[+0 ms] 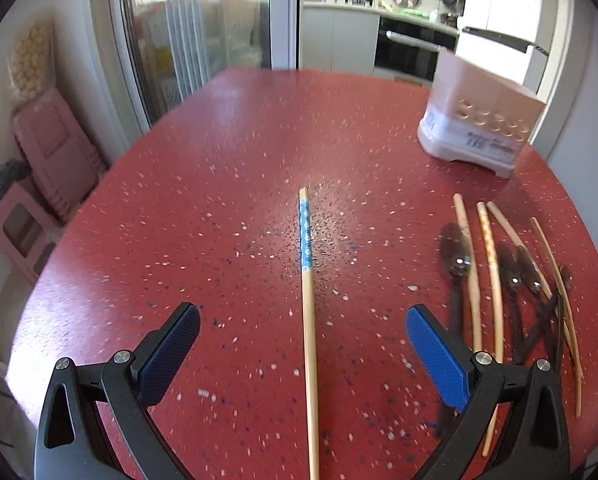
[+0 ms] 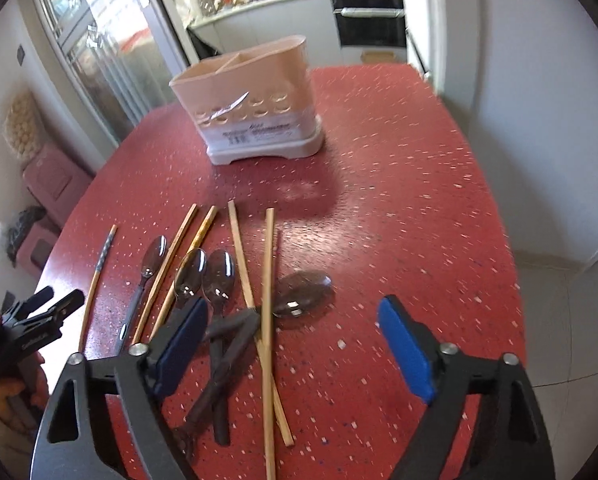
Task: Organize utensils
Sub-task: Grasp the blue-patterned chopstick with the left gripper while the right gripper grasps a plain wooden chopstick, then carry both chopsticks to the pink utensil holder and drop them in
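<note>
On the red speckled table [image 1: 227,168] lies a lone chopstick with a blue patterned band [image 1: 307,280], running between the wide-apart fingers of my open left gripper [image 1: 303,326], which touches nothing. To its right lie several wooden chopsticks [image 1: 487,280] mixed with dark translucent plastic spoons [image 1: 457,256]. In the right wrist view my right gripper [image 2: 293,318] stands open above that pile of spoons [image 2: 219,276] and crossed chopsticks [image 2: 268,280], with a large dark spoon [image 2: 305,294] between its fingers, unpressed. The beige utensil holder [image 2: 255,116] stands behind, empty as far as I see.
The holder [image 1: 479,120] sits near the table's far right edge in the left wrist view. Pink plastic stools [image 1: 47,160] stand on the floor to the left. The left gripper [image 2: 39,320] and a hand show at the right wrist view's left border. Kitchen counters lie beyond.
</note>
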A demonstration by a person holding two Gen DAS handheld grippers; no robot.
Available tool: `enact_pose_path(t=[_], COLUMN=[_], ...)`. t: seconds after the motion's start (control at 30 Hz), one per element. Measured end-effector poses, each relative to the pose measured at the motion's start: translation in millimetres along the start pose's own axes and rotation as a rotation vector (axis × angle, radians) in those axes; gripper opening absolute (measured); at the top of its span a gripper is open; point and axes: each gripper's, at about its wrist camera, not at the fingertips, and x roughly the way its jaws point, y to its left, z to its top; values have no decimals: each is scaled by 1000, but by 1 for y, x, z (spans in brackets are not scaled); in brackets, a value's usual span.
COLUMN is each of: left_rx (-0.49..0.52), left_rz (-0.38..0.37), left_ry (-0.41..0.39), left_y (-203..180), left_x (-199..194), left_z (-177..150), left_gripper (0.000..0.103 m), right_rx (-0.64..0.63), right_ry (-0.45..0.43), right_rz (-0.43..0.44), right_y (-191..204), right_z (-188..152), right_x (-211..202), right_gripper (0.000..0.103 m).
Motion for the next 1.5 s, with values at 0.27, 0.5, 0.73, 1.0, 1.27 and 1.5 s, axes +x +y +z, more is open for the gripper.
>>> enact_pose_path(t=[0.27,0.5,0.73,1.0,1.27,1.5], left_rx=[-6,45,87,126,51,-15], left_rz=[-14,-9,-41,-87,-161,-276], left_ry=[137,189,246,288,131,-61], left_y=[0,-10,-19,-31,-33,-51], left_x=[42,58,68,76,41,-12], left_z=[18,33,49,61,62,93], left_gripper=[103,100,84,36,36,36], right_rx=[-48,-56,-46,-50,-57,-63], right_ry=[203,303,330,287,202,90], right_rz=[18,-12,19,84,182,230], right_y=[15,17,16,10,0,5], right_z=[22,23,26,29,32,53], right_x=[50,75,77,54,16,-14], right_gripper=[48,29,6,6,6,6])
